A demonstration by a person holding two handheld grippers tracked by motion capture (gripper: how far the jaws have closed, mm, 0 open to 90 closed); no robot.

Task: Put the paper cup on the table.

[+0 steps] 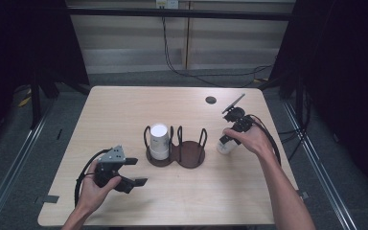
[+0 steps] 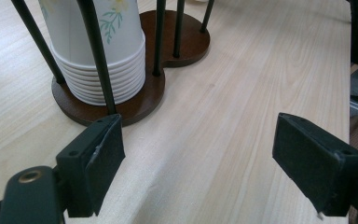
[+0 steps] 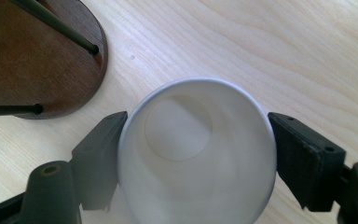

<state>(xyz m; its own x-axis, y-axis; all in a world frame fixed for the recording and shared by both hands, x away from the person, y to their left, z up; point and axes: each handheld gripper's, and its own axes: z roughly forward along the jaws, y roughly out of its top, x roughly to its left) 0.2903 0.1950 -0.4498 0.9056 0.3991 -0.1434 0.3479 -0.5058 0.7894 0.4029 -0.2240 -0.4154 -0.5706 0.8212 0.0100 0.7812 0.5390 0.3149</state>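
A dark wooden two-ring cup holder [image 1: 190, 158] with black wire posts stands mid-table. Its left ring holds a stack of upside-down white paper cups [image 1: 159, 141] with a flower print [image 2: 102, 51]; the right ring [image 2: 186, 42] is bare. My left gripper [image 1: 140, 171] hovers low at the front left, open, its jaws [image 2: 198, 158] wide apart over bare wood and pointing at the holder. My right gripper [image 1: 226, 142] is shut on a single upright white paper cup [image 1: 223, 147] standing just right of the holder. In the right gripper view both pads press the cup [image 3: 177, 126] at its sides, beside the holder base [image 3: 32, 60].
A small black round disc [image 1: 211, 99] lies near the table's far right edge. The light wooden tabletop [image 1: 124, 105] is bare behind the holder. Cables trail across the floor beyond the table, and dark frame posts stand at both sides.
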